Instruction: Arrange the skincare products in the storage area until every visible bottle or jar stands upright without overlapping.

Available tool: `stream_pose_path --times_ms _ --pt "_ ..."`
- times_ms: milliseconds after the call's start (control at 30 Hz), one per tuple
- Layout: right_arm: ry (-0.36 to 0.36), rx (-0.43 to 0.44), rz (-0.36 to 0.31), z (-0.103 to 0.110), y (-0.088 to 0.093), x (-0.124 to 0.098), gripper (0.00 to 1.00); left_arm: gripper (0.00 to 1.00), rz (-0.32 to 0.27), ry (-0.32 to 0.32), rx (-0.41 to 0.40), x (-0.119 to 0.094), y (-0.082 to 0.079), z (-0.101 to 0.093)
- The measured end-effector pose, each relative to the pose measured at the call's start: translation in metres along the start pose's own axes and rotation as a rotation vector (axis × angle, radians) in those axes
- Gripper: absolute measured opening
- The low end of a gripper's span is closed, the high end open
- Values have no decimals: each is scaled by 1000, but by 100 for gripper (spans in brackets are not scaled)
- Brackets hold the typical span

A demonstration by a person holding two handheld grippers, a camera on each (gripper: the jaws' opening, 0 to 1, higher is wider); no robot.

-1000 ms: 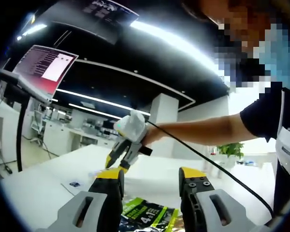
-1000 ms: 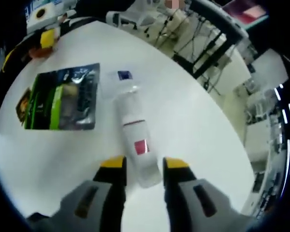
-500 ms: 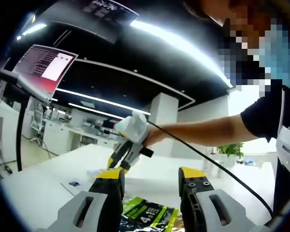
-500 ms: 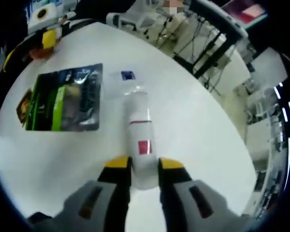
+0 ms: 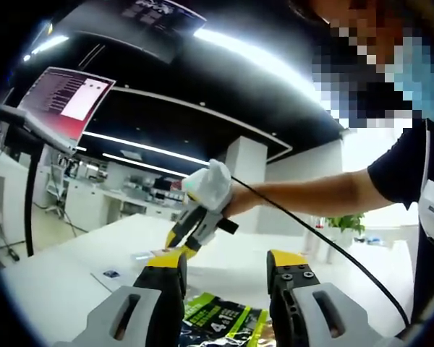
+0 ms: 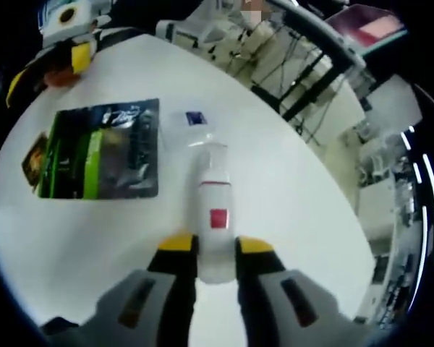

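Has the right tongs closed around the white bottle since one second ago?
Yes. In the right gripper view the right tongs now clamp the white bottle lying on the table; earlier its fingers stood apart beside the bottle.

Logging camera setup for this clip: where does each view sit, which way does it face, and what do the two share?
Left gripper view: rides low over the white table, facing across it to the right gripper and the person's arm; own jaws open.
Right gripper view: looks down on the bottle clamped between its jaws.
Shared: green pouch, bottle.
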State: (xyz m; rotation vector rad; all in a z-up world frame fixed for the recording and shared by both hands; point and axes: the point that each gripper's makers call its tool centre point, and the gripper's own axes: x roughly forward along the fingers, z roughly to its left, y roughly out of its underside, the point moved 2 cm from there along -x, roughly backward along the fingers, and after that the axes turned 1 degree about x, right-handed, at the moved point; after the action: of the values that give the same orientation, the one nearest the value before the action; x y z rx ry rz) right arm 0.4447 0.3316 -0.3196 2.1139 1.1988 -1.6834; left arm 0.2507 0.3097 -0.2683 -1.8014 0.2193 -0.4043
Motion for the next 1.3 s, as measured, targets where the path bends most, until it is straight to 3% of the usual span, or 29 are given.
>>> stream_pose_path --times_ms 900,1300 --pt "183 2 -73 14 -8 -45 17 44 43 -8 18 4 7 0" --pt "266 34 -131 30 -16 -69 17 45 53 -16 -12 6 9 2"
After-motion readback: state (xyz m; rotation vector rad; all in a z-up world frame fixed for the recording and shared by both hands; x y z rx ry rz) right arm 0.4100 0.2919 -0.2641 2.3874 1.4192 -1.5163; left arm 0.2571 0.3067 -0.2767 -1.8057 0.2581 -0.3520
